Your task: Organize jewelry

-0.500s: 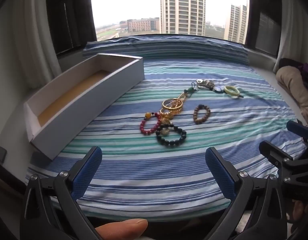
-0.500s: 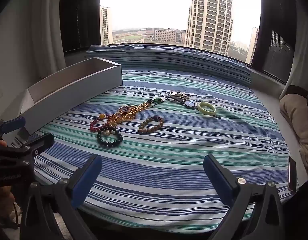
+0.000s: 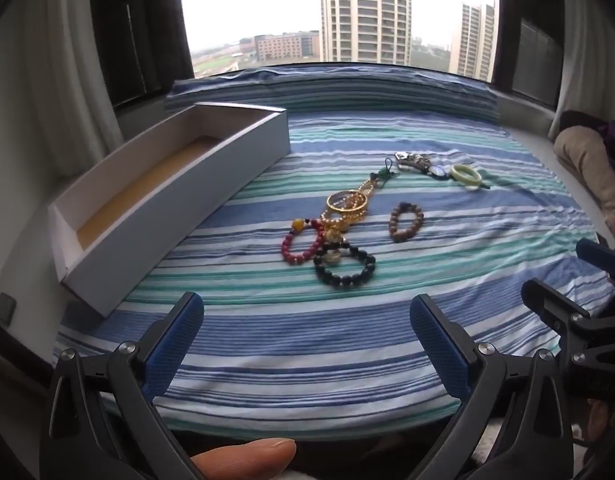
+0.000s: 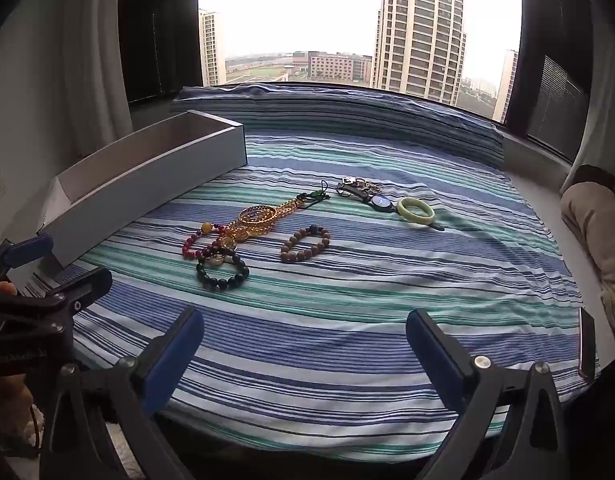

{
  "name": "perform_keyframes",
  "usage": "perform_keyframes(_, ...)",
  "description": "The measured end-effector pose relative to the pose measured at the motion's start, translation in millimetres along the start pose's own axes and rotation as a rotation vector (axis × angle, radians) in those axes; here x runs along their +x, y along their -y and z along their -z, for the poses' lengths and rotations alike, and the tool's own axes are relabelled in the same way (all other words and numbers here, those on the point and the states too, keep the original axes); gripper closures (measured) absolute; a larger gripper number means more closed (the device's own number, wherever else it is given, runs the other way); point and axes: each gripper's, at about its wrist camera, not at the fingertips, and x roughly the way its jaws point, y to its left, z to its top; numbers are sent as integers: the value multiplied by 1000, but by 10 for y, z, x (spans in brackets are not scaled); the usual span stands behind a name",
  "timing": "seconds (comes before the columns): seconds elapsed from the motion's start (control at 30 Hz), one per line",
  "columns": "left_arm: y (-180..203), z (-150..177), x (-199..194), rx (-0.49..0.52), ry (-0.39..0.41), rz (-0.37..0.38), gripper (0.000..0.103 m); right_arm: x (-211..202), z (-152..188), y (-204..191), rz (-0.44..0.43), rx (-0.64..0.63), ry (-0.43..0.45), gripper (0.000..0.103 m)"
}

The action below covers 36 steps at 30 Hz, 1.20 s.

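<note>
Nearest to me, my left claw (image 3: pixel 307 340) has its blue pads spread wide with nothing between them, over the near edge of the striped bedsheet (image 3: pixel 307 360); a fingertip (image 3: pixel 243 458) shows at six o'clock. My right claw (image 4: pixel 303 344) stands just as wide apart and empty, and it also appears at three o'clock in the left view, beside the other.

Further in, the jewelry lies loose on the sheet. First a black bead bracelet (image 3: pixel 344 265), touching a red bead bracelet (image 3: pixel 303 245) at its ten o'clock. A brown bead bracelet (image 3: pixel 406 221) sits apart at about two o'clock from the black one. Behind the red and black pair is a gold tangle — a bangle (image 3: pixel 347 201) lying on gold beads (image 3: pixel 337 220), with a green tassel (image 3: pixel 385 172) trailing beyond. Past that, at one o'clock, a watch (image 4: pixel 379 200) lies just beside a pale green bangle (image 3: pixel 466 175).

At ten o'clock a long white box (image 3: pixel 179 196) rests open on the sheet — I see nothing inside. Farthest off, the window (image 3: pixel 335 12).
</note>
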Motion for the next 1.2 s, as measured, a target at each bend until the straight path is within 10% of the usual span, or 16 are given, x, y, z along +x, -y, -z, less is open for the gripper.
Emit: perform_keyframes(1.2, -47, 13, -22, -7, -17, -4, 0, -37, -20, 66, -10, 19, 6, 0)
